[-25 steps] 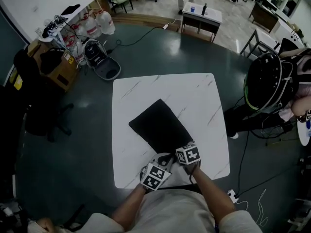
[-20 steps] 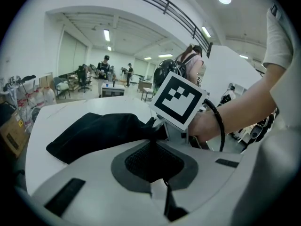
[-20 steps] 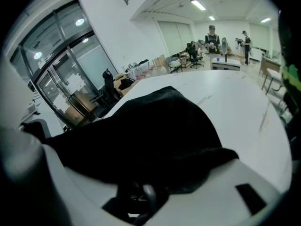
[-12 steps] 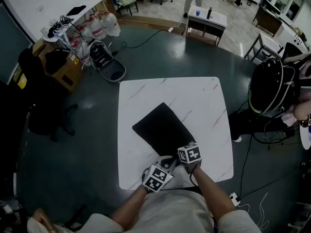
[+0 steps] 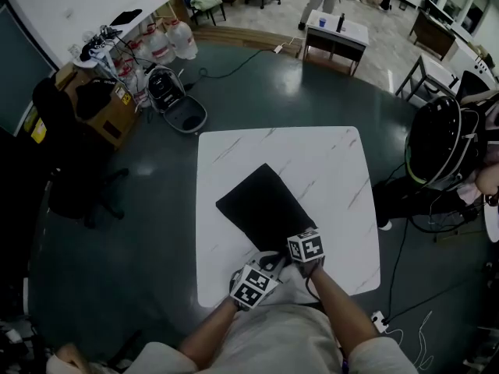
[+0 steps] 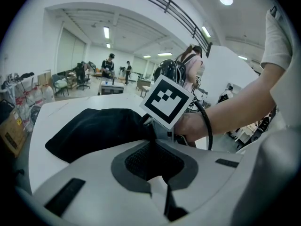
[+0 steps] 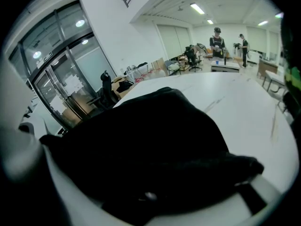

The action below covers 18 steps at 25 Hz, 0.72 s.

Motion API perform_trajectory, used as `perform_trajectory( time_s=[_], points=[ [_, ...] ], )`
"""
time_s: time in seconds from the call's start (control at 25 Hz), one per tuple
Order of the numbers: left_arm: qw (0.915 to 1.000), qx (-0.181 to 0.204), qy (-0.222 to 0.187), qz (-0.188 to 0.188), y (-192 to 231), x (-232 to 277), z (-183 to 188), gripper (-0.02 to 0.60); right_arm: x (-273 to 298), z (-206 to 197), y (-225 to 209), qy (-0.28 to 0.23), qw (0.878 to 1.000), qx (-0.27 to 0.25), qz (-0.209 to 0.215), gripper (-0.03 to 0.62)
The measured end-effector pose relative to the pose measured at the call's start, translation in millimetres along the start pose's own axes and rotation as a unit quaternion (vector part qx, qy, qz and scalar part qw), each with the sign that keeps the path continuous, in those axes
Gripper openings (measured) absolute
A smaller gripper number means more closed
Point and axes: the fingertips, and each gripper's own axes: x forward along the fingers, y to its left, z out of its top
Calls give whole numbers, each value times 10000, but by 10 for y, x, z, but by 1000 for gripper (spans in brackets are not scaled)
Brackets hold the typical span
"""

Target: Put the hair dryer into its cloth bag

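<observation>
Left claw (image 6: 164, 194) is clenched, right claw (image 7: 150, 192) spread open over the bag (image 5: 261, 209); best to hold the mouth wide and the cloth flat.

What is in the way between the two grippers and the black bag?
Nothing visible. The black cloth bag drapes right over the wide-apart jaws of the right gripper, and the left gripper, jaws closed, seems to pinch its near edge. The hair dryer does not show.
</observation>
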Motion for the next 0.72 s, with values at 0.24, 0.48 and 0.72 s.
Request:
perform_trajectory(
  time_s=[0.24,0.48,0.72],
  points=[
    [10000,-60,20,-38,88,-28,-20,14,106,61,-8,21,9999,-104,-89,238],
    [9999,-150,42,-32,169,-5,-51,14,214,55,-55,6,10000,-60,-72,238],
    [9998,-210,51,-49,157,18,-76,14,28,-17,-14,-107,9999,-62,65,278]
  ],
)
